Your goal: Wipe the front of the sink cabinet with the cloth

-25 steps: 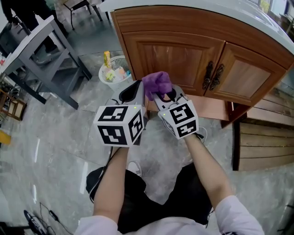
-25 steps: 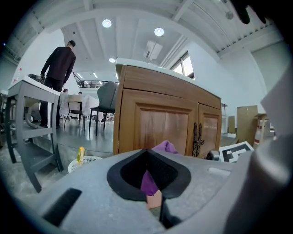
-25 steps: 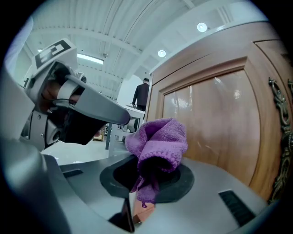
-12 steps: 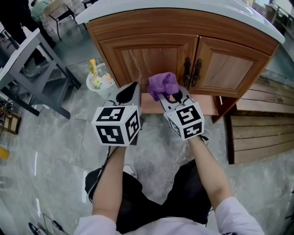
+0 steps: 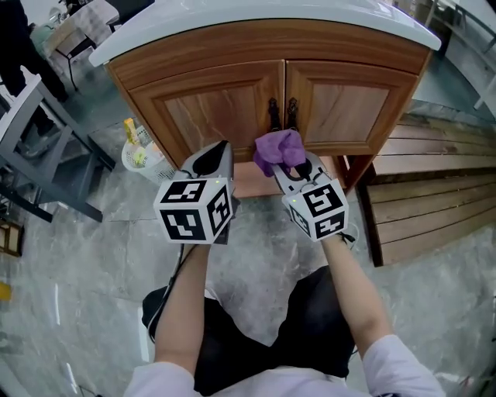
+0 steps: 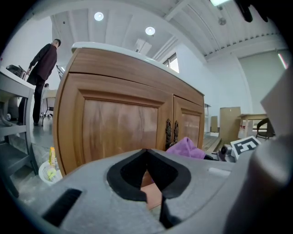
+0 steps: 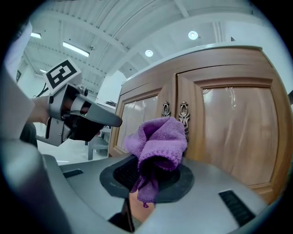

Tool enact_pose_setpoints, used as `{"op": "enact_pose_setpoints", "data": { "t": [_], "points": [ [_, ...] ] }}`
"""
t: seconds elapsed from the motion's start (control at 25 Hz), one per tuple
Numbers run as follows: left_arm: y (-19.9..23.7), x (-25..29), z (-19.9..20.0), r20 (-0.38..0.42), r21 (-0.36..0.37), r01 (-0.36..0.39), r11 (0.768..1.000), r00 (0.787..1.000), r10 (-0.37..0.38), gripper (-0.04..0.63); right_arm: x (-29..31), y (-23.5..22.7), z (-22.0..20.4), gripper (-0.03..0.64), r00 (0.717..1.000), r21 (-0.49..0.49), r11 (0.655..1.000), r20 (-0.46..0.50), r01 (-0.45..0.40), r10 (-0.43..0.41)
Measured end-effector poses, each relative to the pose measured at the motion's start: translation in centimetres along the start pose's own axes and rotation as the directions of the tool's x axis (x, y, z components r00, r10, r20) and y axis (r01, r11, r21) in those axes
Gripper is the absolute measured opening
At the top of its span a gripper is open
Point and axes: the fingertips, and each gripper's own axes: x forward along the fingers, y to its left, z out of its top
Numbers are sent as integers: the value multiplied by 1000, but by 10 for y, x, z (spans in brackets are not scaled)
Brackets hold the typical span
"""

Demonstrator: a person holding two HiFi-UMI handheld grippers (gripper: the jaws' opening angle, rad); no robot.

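Note:
A wooden sink cabinet (image 5: 232, 97) with two doors and dark ornate handles (image 5: 280, 115) stands under a white countertop (image 5: 256, 15). My right gripper (image 5: 291, 159) is shut on a bunched purple cloth (image 5: 277, 149), held just short of the door handles; the cloth (image 7: 158, 146) bulges up out of the jaws before the cabinet's right door (image 7: 238, 132). My left gripper (image 5: 213, 159) is beside it, shut with nothing in it, pointing at the left door (image 6: 114, 128). The cloth (image 6: 187, 148) shows at the right in the left gripper view.
A white waste basket (image 5: 143, 159) with bottles sits on the floor left of the cabinet. A grey metal table (image 5: 31, 116) stands further left. Wooden planks (image 5: 434, 194) lie at the right. A person (image 6: 43, 73) stands in the background.
The cabinet has shifted left and toward the centre of the head view, so both doors now face me squarely. Both grippers keep their hold and sit a little closer to the doors.

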Motion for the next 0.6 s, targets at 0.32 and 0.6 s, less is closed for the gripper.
{"op": "enact_pose_setpoints", "data": {
  "t": [0.32,0.6],
  "points": [
    [-45,34,1,10,3,103,995,995,-103,6,-39,-55,-10,72,993,3,993,-27,118,-118],
    [-76,58,3,25,-7,167,986,986,-166,6,-68,-112,-23,72,968,-2,970,-61,244,-243]
  ]
}}
